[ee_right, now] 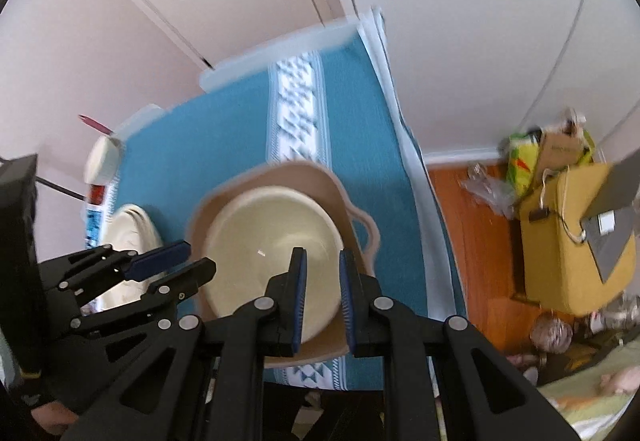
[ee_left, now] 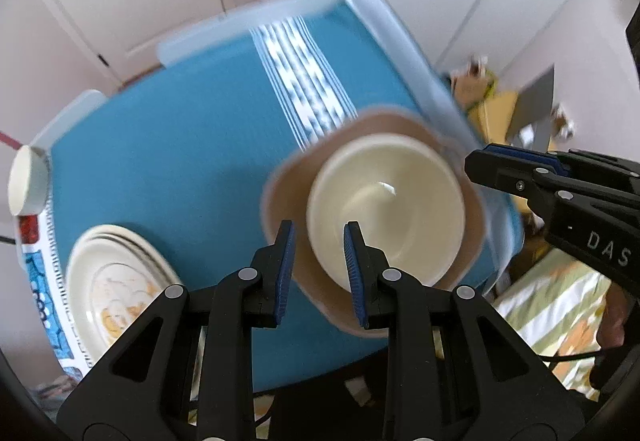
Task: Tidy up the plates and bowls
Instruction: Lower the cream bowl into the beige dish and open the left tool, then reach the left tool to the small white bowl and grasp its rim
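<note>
A tan dish [ee_left: 285, 197] [ee_right: 320, 177] with side handles holds a cream bowl [ee_left: 384, 201] [ee_right: 272, 241] over the blue tablecloth [ee_left: 180, 141] [ee_right: 240, 129]. My left gripper [ee_left: 319, 231] is shut on the near rim, with the bowl's wall and a strip of the dish between its pads. My right gripper [ee_right: 322, 255] is shut the same way on its side of the rim, beside a handle. Each gripper also shows in the other's view, the right gripper [ee_left: 476, 161] at the dish's right edge and the left gripper [ee_right: 199, 255] at its left edge. The picture is motion-blurred.
A stack of cream patterned plates [ee_left: 116, 273] [ee_right: 132, 229] lies on the cloth to the left of the dish. A white round-topped container [ee_left: 28, 181] [ee_right: 102, 157] stands at the table's far left edge. Beyond the right edge are a yellow box [ee_right: 560, 241] and bags on a wooden floor.
</note>
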Demonstrator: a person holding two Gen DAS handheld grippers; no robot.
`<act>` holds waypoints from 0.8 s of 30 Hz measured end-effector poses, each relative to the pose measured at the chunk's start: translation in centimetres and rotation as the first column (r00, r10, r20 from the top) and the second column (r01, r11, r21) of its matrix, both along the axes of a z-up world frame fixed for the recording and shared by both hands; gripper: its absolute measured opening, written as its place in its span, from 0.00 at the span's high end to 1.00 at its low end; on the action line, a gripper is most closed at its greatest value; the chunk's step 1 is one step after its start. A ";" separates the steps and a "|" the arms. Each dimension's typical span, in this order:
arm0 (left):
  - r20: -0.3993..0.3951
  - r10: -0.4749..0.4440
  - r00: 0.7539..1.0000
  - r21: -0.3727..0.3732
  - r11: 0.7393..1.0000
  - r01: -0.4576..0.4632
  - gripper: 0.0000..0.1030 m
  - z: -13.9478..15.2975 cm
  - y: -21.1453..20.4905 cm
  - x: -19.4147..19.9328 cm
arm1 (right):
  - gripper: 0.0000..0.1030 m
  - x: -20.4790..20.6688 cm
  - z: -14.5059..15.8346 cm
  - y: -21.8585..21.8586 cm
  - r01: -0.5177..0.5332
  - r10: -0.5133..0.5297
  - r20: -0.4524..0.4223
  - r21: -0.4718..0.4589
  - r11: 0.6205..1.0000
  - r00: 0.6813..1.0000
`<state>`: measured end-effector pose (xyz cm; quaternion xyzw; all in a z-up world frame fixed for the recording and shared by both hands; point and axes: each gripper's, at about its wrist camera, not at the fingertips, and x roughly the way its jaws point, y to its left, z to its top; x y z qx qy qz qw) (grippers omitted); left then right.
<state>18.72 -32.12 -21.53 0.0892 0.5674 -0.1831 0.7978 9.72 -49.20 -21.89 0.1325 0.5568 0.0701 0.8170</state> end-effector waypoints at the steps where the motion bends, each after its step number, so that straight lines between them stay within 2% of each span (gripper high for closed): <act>1: 0.034 0.029 0.999 -0.023 0.999 -0.028 0.78 1.4 0.9 -0.1 | 0.85 0.1 0.8 0.1 -0.009 0.009 0.020 0.003 1.000 1.000; 3: 0.096 0.091 0.991 -0.062 0.994 -0.085 0.78 3.7 2.8 -0.3 | 0.85 0.4 2.7 0.8 -0.048 0.046 0.079 0.015 0.999 0.996; 5: 0.158 0.166 0.973 -0.102 0.983 -0.151 0.78 6.0 5.1 -0.7 | 0.85 1.1 4.9 2.0 -0.112 0.106 0.148 0.033 0.993 0.983; 9: 0.256 0.330 0.909 -0.174 0.940 -0.292 0.76 10.1 10.9 -1.7 | 0.85 2.4 8.5 5.6 -0.245 0.228 0.261 0.036 0.969 0.938; 10: 0.275 0.374 0.886 -0.182 0.925 -0.334 0.68 10.9 12.6 -1.9 | 0.85 2.8 9.4 6.8 -0.277 0.256 0.286 0.034 0.960 0.923; 11: 0.284 0.399 0.872 -0.186 0.915 -0.358 0.39 11.4 13.7 -2.1 | 0.84 3.2 10.0 7.7 -0.302 0.279 0.303 0.031 0.953 0.911; 13: 0.330 0.474 0.816 -0.195 0.881 -0.432 0.01 12.4 16.8 -2.4 | 0.71 4.1 11.0 10.1 -0.352 0.325 0.330 0.023 0.936 0.886; 15: 0.386 0.531 0.754 -0.221 0.847 -0.483 0.00 13.4 20.2 -3.1 | 0.29 4.8 11.8 12.6 -0.395 0.361 0.355 0.027 0.918 0.862; 17: 0.368 0.569 0.735 -0.213 0.821 -0.529 0.00 13.2 23.5 -2.4 | 0.16 5.7 12.3 15.2 -0.442 0.397 0.377 0.036 0.896 0.837; 21: 0.302 0.665 0.683 -0.236 0.746 -0.622 0.00 11.6 29.6 -1.4 | 0.16 7.9 12.4 20.8 -0.508 0.475 0.396 -0.026 0.861 0.785; 24: 0.250 0.735 0.630 -0.258 0.678 -0.689 0.00 10.0 34.5 -0.2 | 0.12 9.9 12.6 25.2 -0.547 0.523 0.447 -0.087 0.833 0.725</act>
